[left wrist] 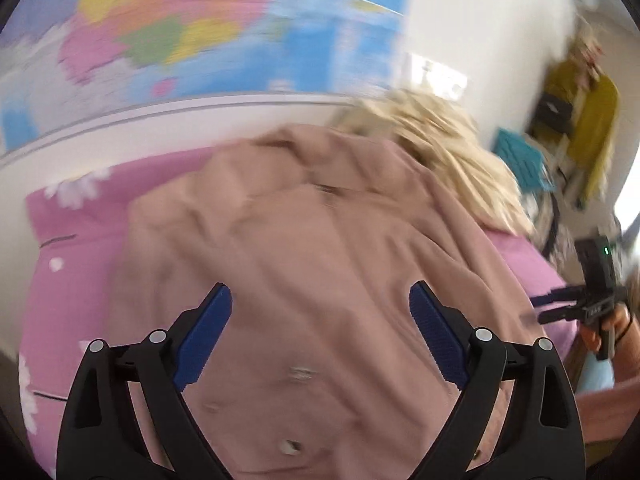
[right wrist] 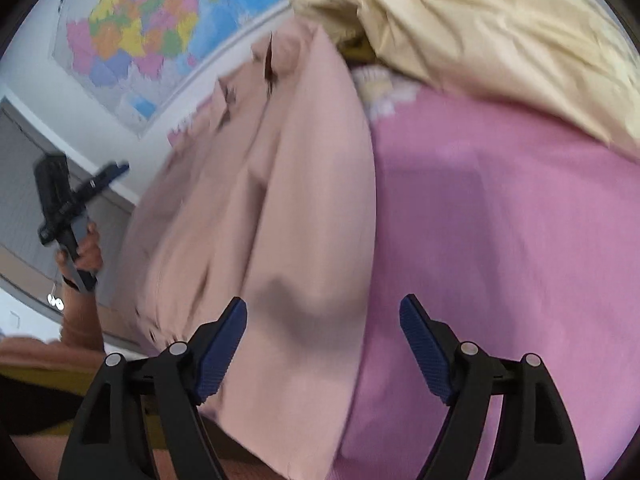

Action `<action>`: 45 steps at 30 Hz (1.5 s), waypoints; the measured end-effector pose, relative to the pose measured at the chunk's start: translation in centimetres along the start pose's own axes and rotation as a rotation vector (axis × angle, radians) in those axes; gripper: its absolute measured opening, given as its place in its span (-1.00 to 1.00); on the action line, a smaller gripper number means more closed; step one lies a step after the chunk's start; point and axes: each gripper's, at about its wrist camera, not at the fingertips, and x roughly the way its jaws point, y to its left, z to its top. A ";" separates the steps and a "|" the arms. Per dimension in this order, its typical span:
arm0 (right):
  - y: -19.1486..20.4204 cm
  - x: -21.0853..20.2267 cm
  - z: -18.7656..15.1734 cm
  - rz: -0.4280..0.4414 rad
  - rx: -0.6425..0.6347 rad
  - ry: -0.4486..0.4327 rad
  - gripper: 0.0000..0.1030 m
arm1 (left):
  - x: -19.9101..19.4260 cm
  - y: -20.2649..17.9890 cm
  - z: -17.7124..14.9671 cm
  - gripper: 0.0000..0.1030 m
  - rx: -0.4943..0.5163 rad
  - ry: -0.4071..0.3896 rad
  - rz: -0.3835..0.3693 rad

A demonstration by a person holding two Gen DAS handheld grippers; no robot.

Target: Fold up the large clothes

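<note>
A large dusty-pink garment with buttons (left wrist: 320,264) lies spread on a pink flowered bedsheet (left wrist: 76,248). My left gripper (left wrist: 320,320) is open and empty, just above the garment's near part. In the right wrist view the same garment (right wrist: 280,208) lies in long folds on the sheet (right wrist: 500,240). My right gripper (right wrist: 323,340) is open and empty over the garment's right edge. Each gripper also shows in the other's view: the right one (left wrist: 560,304) at the far right, the left one (right wrist: 80,196) at the far left, each hand-held.
A pale yellow cloth (right wrist: 480,32) is heaped at the bed's far end, also seen in the left wrist view (left wrist: 440,140). A colourful map (left wrist: 180,28) hangs on the wall behind. Yellow clothes on a rack (left wrist: 588,128) and a teal object (left wrist: 520,160) stand at the right.
</note>
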 end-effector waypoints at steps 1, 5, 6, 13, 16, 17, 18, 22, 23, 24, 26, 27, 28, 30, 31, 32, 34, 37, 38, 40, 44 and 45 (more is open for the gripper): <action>0.0 0.1 -0.7 0.023 0.010 0.004 0.50 | 0.3 -1.0 -0.3 0.73 0.019 0.001 -0.017; 0.6 0.6 -2.1 0.052 0.003 -0.015 0.22 | 1.3 -5.2 -1.8 0.74 0.089 0.016 -0.097; 0.9 0.8 -2.2 0.069 -0.013 -0.007 -0.25 | 1.5 -6.1 -2.2 0.77 0.094 0.020 -0.117; 1.3 -2.0 -0.8 0.231 0.008 -0.092 -0.92 | 3.4 -10.3 -4.7 0.78 0.103 0.086 -0.186; 1.0 -4.9 0.6 0.270 0.028 -0.181 -0.92 | 3.7 -11.6 -5.7 0.76 0.092 0.103 -0.250; 1.1 -5.8 1.2 0.279 0.027 -0.211 -0.92 | 3.8 -12.1 -6.0 0.76 0.089 0.107 -0.271; 1.3 -6.4 1.7 0.282 0.025 -0.234 -0.92 | 3.9 -12.7 -6.3 0.76 0.091 0.110 -0.290; 1.4 -7.1 3.0 0.284 0.030 -0.277 -0.92 | 4.5 -15.3 -7.0 0.76 0.122 0.126 -0.353; 1.2 -6.9 3.0 0.277 0.038 -0.282 -0.92 | 4.6 -15.8 -7.1 0.76 0.129 0.130 -0.366; 0.7 -6.8 3.2 0.267 0.052 -0.281 -0.92 | 4.8 -16.2 -7.2 0.76 0.137 0.131 -0.366; -0.5 -6.1 2.8 0.218 0.076 -0.273 -0.92 | 5.1 -16.7 -7.3 0.76 0.156 0.136 -0.344; -1.4 -6.0 2.5 0.183 0.095 -0.274 -0.92 | 5.2 -16.6 -7.4 0.76 0.155 0.138 -0.337; -1.9 -5.8 2.4 0.166 0.110 -0.268 -0.92 | 5.2 -16.3 -7.4 0.76 0.149 0.139 -0.319; -3.5 -5.2 2.3 0.016 0.146 -0.254 -0.77 | 5.0 -14.9 -7.4 0.76 0.123 0.136 -0.261; -4.2 -5.0 2.1 -0.052 0.166 -0.241 -0.71 | 4.7 -14.1 -7.2 0.76 0.110 0.128 -0.231; -4.8 -4.7 2.1 -0.161 0.193 -0.219 -0.44 | 4.2 -13.0 -7.1 0.76 0.088 0.114 -0.199; -5.0 -5.4 1.8 -0.212 0.229 -0.260 -0.11 | 2.7 -9.9 -7.1 0.76 0.024 0.085 -0.124; -0.4 -7.3 0.8 -0.072 0.057 -0.318 0.31 | -0.1 -5.4 -7.8 0.76 -0.066 0.055 0.007; 1.2 -7.3 0.5 -0.045 -0.004 -0.308 0.47 | -1.1 -4.0 -8.4 0.76 -0.091 0.052 0.049; 4.8 -6.1 -0.3 0.015 -0.120 -0.244 0.47 | -3.1 -1.2 -9.5 0.76 -0.149 0.051 0.125; 7.6 -1.6 -1.6 0.121 -0.158 -0.096 0.48 | -6.0 3.0 -11.9 0.76 -0.243 0.055 0.192; 7.9 -0.4 -2.0 0.114 -0.162 -0.067 0.48 | -6.6 3.5 -12.6 0.76 -0.250 0.055 0.194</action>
